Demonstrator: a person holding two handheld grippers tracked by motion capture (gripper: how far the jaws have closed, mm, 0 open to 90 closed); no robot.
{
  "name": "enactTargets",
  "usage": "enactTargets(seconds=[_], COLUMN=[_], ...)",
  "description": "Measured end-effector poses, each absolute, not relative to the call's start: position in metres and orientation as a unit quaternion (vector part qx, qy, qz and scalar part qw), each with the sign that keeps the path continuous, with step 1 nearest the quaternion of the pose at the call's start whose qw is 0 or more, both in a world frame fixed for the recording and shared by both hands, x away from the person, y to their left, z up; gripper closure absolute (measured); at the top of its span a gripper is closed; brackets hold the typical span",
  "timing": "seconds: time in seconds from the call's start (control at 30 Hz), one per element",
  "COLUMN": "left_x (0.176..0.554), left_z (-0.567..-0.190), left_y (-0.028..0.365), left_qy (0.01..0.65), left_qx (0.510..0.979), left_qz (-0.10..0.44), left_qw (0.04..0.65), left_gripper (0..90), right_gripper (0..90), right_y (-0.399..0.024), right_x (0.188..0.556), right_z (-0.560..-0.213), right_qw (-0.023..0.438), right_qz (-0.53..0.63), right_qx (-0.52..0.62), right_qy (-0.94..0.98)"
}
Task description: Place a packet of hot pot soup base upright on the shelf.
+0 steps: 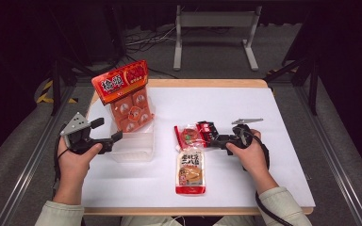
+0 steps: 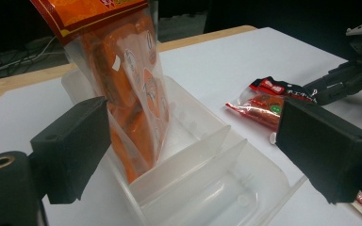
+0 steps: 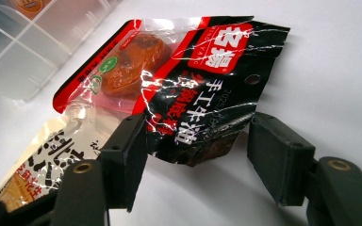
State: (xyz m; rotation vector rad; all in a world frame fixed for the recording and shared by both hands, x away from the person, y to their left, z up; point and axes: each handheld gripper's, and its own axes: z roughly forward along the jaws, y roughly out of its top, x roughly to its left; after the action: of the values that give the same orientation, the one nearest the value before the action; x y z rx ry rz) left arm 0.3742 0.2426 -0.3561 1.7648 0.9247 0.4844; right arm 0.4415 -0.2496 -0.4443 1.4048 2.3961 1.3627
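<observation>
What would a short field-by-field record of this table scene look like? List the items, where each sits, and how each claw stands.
bin: clear divided bin on the white table, left of centre
orange packet: orange packet stands upright in the bin's far compartment
red-black packet: red-black packet lies flat, its edge between the right claw's jaws
beige packet: beige packet lies flat, nearer the person
left claw: left claw open, facing the bin
right claw: right claw open, not yet gripping

Half-seen packets all round

Orange packet [image 2: 127, 89] loses its top at the left gripper view's edge; the tan packet [image 3: 37, 160] slips behind a jaw and out of the right gripper view; the clear tray [image 3: 28, 42] is cropped there, its print unreadable.
</observation>
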Motion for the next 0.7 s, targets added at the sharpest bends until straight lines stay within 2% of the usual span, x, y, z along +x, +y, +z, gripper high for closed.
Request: enactTargets(seconds=[0.1,0.43,0.6,0.63,0.7], left_x=[0.3744,0.377,0.378,0.378,0.3779], left_z=[-0.3564,-0.359,-0.36,-0.3602,-0.3604], left_y=[0.2426,0.2431,0.2429,0.2428,0.2426], left_qy=[0.385,0.387,0.388,0.388,0.388], left_qx=[0.736,0.737,0.738,0.738,0.738], left_qz=[0.202,0.2,0.199,0.199,0.199], left_qw=[0.519,0.517,0.515,0.515,0.515], left_gripper=[11.5,11.5,11.5,11.5,11.5], right_gripper=[39.8,54.6,57.8,59.4,70.5], right_y=[-0.2483,-0.2419,-0.2414,-0.2419,-0.244], right_x=[0.441,0.4425,0.447,0.4477,0.449], right_z=[-0.4436,-0.4376,-0.4393,-0.439,-0.4374], right_qw=[0.023,0.017,0.013,0.011,0.009], right_qz=[0.44,0.445,0.454,0.458,0.463], right_qx=[0.452,0.441,0.449,0.45,0.453], right_qy=[0.775,0.779,0.77,0.766,0.762])
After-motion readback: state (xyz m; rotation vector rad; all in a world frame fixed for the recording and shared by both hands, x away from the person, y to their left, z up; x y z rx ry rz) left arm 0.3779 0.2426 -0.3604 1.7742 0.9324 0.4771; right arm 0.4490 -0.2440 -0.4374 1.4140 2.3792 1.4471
